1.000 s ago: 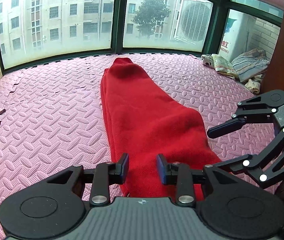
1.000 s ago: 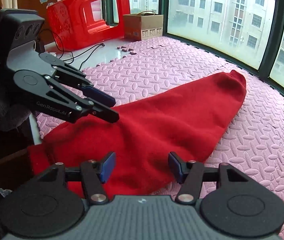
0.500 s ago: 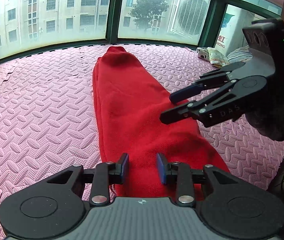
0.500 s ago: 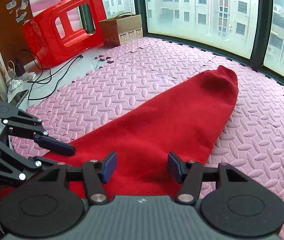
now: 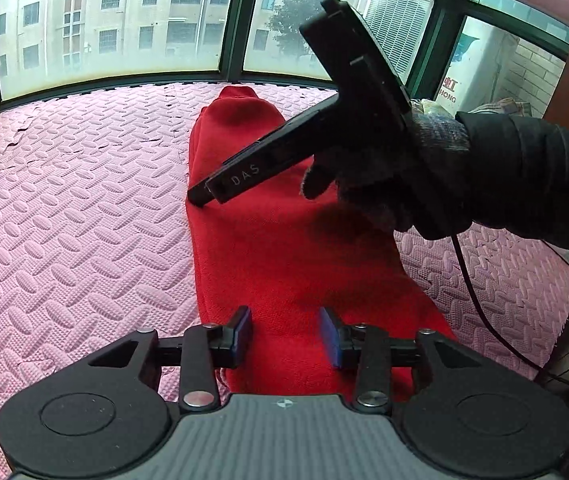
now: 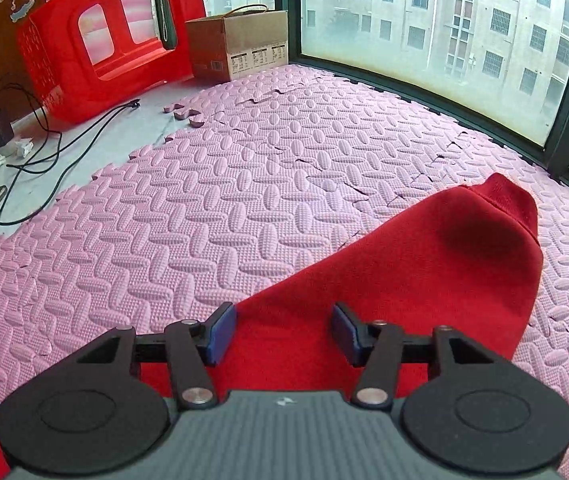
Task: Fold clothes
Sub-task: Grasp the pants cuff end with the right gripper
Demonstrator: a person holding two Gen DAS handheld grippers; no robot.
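A red fleece garment (image 5: 284, 240) lies folded into a long narrow strip on the pink foam floor mat (image 5: 84, 220), tapering to a ribbed cuff at its far end by the window. The left gripper (image 5: 286, 336) hangs over its wide near end, fingers apart and empty. The right gripper (image 6: 282, 334), held in a gloved hand (image 5: 396, 176), is likewise parted above the cloth's left edge, gripping nothing.

Only readable stuff: "DAS" in pale letters on the side of the right gripper (image 5: 204, 196), partial red lettering ending in "ONG" on a white sign (image 5: 450, 90) outside the window, and cardboard box (image 6: 240, 42) labels too small to make out.
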